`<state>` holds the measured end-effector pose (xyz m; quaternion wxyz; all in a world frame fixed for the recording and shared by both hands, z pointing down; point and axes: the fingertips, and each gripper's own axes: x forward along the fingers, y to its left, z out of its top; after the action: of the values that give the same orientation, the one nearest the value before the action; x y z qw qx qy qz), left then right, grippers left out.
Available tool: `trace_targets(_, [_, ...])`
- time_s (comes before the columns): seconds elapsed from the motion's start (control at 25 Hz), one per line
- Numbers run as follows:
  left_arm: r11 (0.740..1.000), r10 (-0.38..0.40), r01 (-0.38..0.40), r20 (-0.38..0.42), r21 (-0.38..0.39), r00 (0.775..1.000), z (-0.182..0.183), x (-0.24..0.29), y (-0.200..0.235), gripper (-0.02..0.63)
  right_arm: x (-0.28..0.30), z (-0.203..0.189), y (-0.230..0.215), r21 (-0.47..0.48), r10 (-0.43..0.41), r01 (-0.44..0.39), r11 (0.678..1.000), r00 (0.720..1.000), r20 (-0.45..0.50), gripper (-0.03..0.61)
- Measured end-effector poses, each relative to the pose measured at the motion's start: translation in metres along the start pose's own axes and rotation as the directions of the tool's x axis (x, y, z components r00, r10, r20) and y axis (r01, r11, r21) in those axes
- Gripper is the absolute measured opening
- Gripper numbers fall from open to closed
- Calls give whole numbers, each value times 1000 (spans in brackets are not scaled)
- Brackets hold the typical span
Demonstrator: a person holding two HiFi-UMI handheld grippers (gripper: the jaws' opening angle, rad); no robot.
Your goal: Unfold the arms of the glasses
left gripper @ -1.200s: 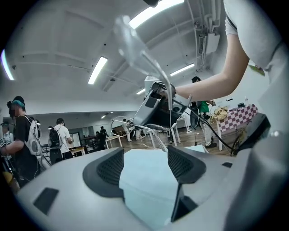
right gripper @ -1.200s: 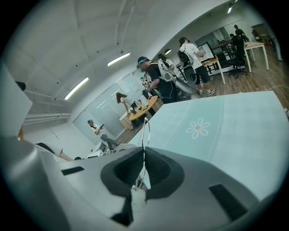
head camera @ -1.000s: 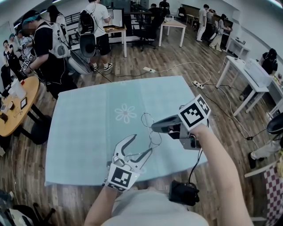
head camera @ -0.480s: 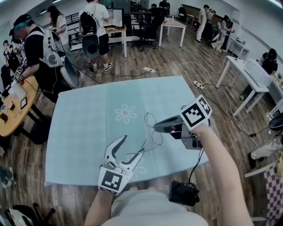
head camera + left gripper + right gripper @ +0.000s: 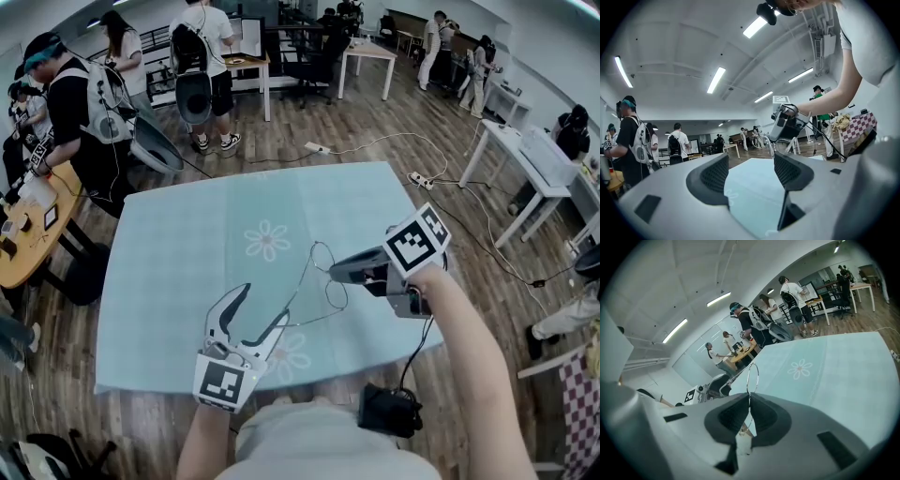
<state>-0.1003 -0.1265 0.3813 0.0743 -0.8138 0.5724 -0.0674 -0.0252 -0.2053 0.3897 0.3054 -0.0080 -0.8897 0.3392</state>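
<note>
Pinching the wire glasses [image 5: 322,259] by the frame, the right hand-held gripper [image 5: 335,273] holds them just above the pale blue bench [image 5: 178,253]; the left hand-held gripper [image 5: 264,300] is spread and empty, with one thin arm of the glasses stretching toward it

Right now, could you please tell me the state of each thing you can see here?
Glasses: held in the air, at least one arm swung out.
Right gripper: shut on the Glasses.
Left gripper: open, nothing between its jaws.
Tablecloth: spread flat.
</note>
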Motion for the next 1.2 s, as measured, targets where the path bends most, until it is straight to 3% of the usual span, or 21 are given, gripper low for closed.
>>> trace_targets(0.68, [991, 134, -134, 14, 27, 991, 16, -12, 50, 299, 2, -27, 5, -18, 21, -23, 1000, 994, -109, 14])
trace_targets(0.84, [989, 136, -137, 22, 55, 990, 19, -12, 53, 298, 6, -29, 4, -22, 5, -7, 1000, 993, -114, 14])
trace_targets(1.2, [994, 104, -105, 10, 27, 994, 13, -11, 43, 299, 6, -26, -1, -8, -15, 14, 1000, 994, -108, 14])
